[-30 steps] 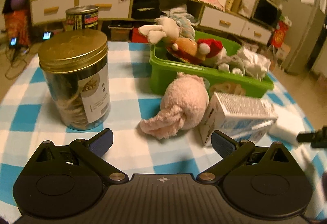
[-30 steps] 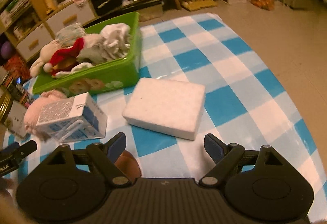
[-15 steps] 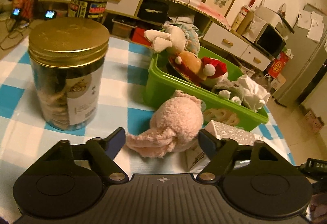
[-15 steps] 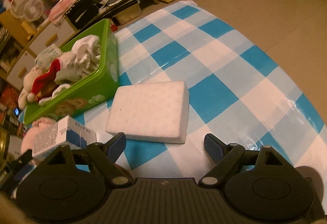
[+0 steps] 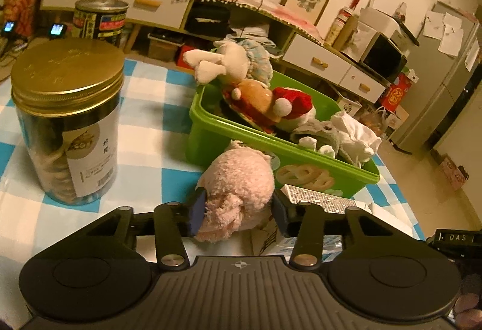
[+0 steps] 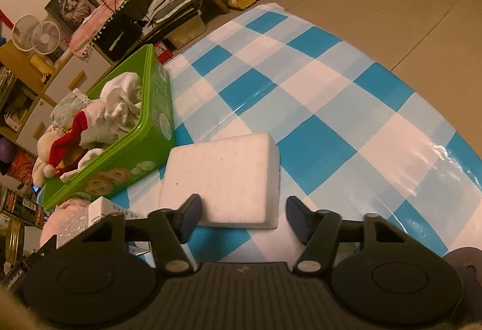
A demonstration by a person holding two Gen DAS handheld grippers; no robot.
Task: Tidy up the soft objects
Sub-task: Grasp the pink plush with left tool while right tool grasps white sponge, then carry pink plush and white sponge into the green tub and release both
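Note:
A pink plush toy [image 5: 241, 182] lies on the checked tablecloth in front of the green bin [image 5: 208, 137]. My left gripper [image 5: 236, 214] has closed in on it, and both pads touch its sides. The bin holds several soft toys and cloths, among them a Santa-hat plush [image 5: 289, 104]. In the right wrist view a white sponge block [image 6: 223, 179] lies beside the green bin [image 6: 156, 131]. My right gripper [image 6: 242, 214] is around the sponge's near edge, left pad touching it, right pad still a little apart.
A gold-lidded jar [image 5: 66, 122] stands at the left, with a tin can [image 5: 101, 18] behind it. A white and blue carton [image 5: 319, 200] lies to the right of the pink plush, also in the right wrist view [image 6: 105, 209]. The table's edge [image 6: 421, 89] drops to the floor.
Both grippers moved forward and narrowed. The left one went from wide open to closed around the pink plush. The right one came up to the sponge's near edge.

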